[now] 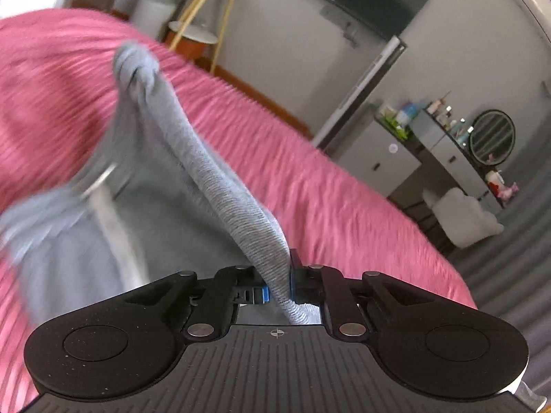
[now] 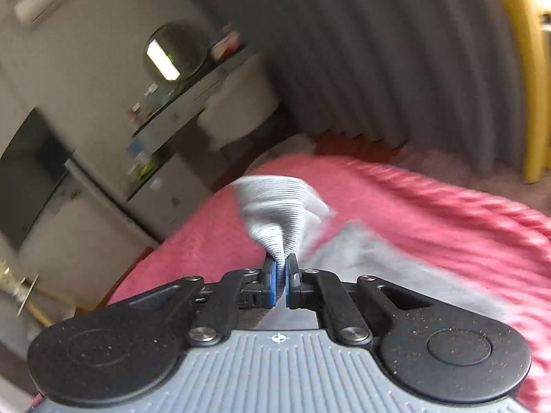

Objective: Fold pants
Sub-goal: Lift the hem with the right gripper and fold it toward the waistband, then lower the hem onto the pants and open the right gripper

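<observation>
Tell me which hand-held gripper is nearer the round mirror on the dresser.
Probably the left hand-held gripper: the round mirror shows sharper there. The right hand-held gripper sees it blurred. Both grip the grey pants over the pink bed.

The pants [image 1: 165,206] lie on the bed [image 1: 310,179] before me, one edge lifted into my left gripper [image 1: 277,275], another into my right gripper [image 2: 281,275]; cabinets [image 1: 389,158] stand behind the bed.

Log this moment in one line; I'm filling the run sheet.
left gripper: shut on grey pants | right gripper: shut on pants | surface: pink bedspread
</observation>
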Available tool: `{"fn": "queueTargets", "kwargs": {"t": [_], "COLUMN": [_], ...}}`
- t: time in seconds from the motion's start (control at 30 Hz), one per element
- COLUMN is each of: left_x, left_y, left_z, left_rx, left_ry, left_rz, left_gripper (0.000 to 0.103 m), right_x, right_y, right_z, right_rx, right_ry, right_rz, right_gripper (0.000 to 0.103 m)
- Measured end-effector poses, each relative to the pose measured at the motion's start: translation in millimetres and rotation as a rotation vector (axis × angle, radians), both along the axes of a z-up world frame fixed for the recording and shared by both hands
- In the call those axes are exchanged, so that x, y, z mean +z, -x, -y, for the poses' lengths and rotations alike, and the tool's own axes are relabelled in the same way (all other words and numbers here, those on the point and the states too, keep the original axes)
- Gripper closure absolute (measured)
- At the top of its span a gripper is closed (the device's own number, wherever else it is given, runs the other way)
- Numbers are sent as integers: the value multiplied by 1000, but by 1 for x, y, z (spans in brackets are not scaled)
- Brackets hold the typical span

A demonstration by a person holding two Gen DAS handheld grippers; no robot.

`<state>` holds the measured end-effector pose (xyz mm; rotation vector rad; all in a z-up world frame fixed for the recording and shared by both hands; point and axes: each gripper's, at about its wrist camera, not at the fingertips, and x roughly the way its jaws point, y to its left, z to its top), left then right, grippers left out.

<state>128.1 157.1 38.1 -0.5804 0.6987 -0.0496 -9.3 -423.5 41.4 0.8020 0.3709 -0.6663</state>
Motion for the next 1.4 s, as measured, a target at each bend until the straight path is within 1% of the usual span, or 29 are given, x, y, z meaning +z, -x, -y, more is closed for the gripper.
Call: {"fn": "queueTargets", "kwargs": {"t": [0.03,0.07,0.13,0.17,0.2,0.23,0.27,0.3,0.33,0.37,0.4,0.5,0.63,0.7,0.77,0.8,0.87,0.9,0.93,1.0,1.07,1.1,1.13,1.17,1.2,1.27,1.33,1.4], "left_x": [-12,-28,-60,-72,-80,-82,-79,-75,-72,-70,-70,-74,-76,-78,-78,-79,-81,-81,-81,-82,-83,-84,-84,-83,-80,-75,-71,-61], "left_y": [16,29,42,46,49,52,53,54,53,52,50,42,41,38,39,39,42,43,44,44,41,39,37,37,38,38,45,57], "left_z": [-4,-8,-10,-8,-6,-9,-13,-18,-23,-27,-29,-31,-17,-14,-14,-14,-15,-15,-14,-11,-7,-5,-4,-3,-3,-3,-8,-8], "left_rx": [11,17,25,27,19,24,39,72,106,133,140,129,97,81,75,79,86,88,87,70,63,62,65,73,84,75,80,64], "left_ry": [19,30,-5,-43,-66,-50,-20,2,11,17,26,47,-4,-14,-2,8,21,21,21,17,3,-3,-10,-15,-25,-46,-15,-21], "left_rz": [-20,-50,-138,-186,-197,-182,-166,-144,-121,-113,-114,-143,-133,-137,-142,-147,-151,-155,-154,-149,-150,-160,-169,-174,-176,-194,-190,-147], "left_gripper": [89,86,84,83,82,82,77,62,52,35,33,34,36,39,38,38,38,36,35,28,24,23,24,31,56,90,91,91], "right_x": [-5,-16,-43,-63,-78,-90,-99,-101,-99,-97,-97,-97,-100,-99,-99,-98,-97,-96,-95,-93,-95,-96,-97,-96,-94,-83,-67,-54], "right_y": [13,25,39,42,43,39,39,38,36,32,29,29,36,47,46,47,51,51,52,51,45,40,35,31,28,29,35,47], "right_z": [2,6,12,14,15,14,12,8,4,-1,-4,-5,1,4,7,8,9,8,8,9,12,13,14,13,12,7,2,1], "right_rx": [-23,-38,-50,-55,-58,-51,-55,-54,-47,-37,-27,-27,-31,-30,-22,-21,-22,-24,-25,-33,-25,-17,-15,-17,-12,-9,-5,-12], "right_ry": [6,-11,-81,-121,-149,-166,-169,-155,-126,-95,-86,-89,-153,-185,-212,-225,-248,-244,-237,-224,-221,-214,-204,-191,-177,-132,-92,-98], "right_rz": [-23,-56,-109,-164,-206,-248,-266,-265,-279,-302,-315,-326,-267,-237,-224,-214,-197,-198,-204,-193,-190,-195,-212,-225,-232,-212,-157,-93], "right_gripper": [99,99,99,99,98,98,98,98,98,96,95,94,90,88,86,82,79,75,73,61,60,63,71,97,100,100,100,100]}}
